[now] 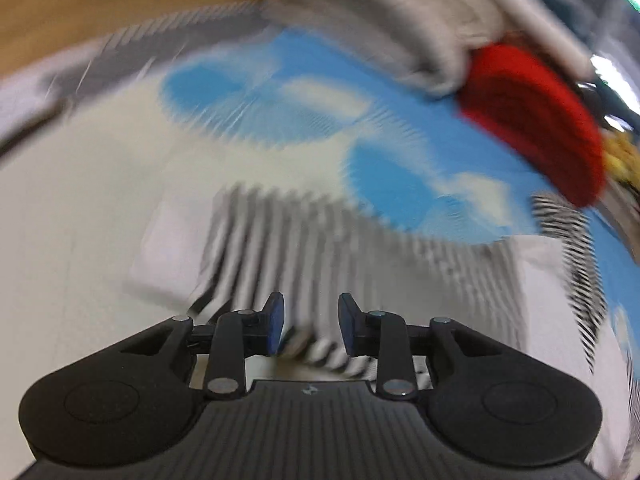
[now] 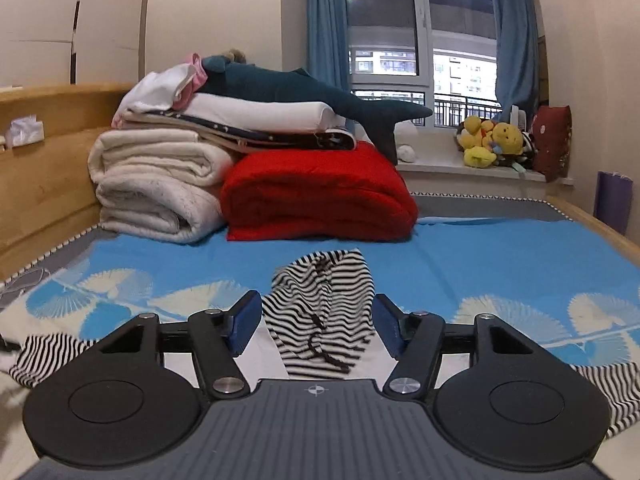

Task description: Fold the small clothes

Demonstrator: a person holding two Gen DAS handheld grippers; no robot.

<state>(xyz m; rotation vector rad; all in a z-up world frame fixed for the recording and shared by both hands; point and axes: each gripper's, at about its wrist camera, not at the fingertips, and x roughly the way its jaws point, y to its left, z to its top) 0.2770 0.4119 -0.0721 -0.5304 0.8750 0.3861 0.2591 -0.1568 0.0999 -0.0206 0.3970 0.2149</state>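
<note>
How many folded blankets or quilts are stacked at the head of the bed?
2 on the bed itself: a cream quilt at left, a red one beside it. More folded bedding lies on top, layers unclear.

A home bedroom. A bed with a wooden frame (image 2: 44,152) carries a blue patterned sheet (image 2: 500,264), folded blankets in white (image 2: 156,184) and red (image 2: 316,192), and a plush shark (image 2: 288,88). Soft toys (image 2: 492,140) line the sill of a curtained window (image 2: 420,32).
</note>
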